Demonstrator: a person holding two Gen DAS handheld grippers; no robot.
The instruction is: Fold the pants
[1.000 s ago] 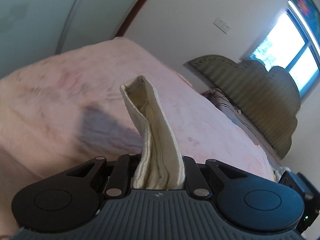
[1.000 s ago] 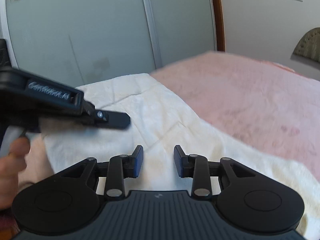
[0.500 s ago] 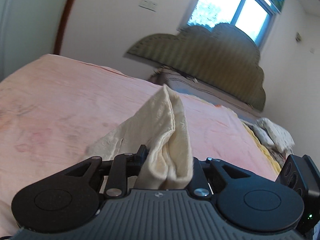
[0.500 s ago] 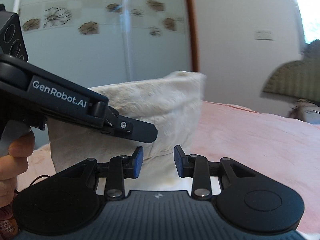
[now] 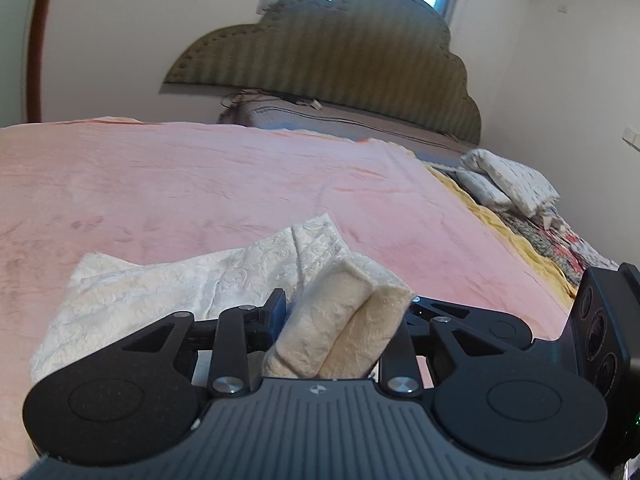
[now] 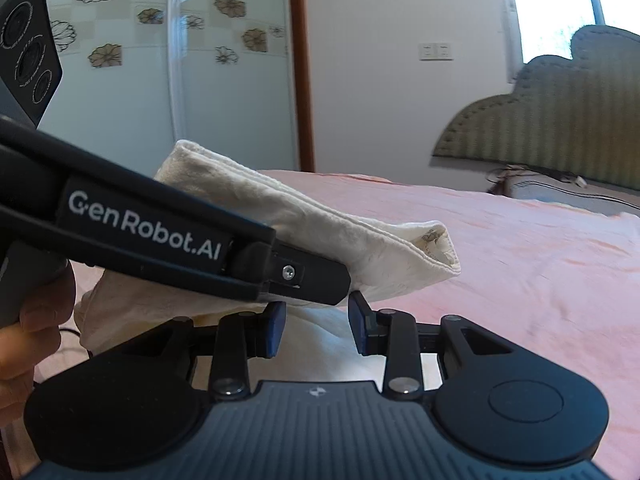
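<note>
left gripper point(image 5: 342, 316), jaws just eased wider, has a folded wad of cream pants point(image 5: 340, 320) between its fingers; the left pad stands just clear of the cloth, the right is hidden behind it, so the grip cannot be told. it points down over a pink bed point(image 5: 200, 184), the rest of the pants spread on it. right gripper point(image 6: 316, 324) hovers with jaws parted and empty above the cloth. only its view shows the left gripper side-on, a hand point(image 6: 28, 320) on its handle, pants draped from its tip; only the left view shows bedding point(image 5: 508, 188) by the headboard point(image 5: 340, 44).
</note>
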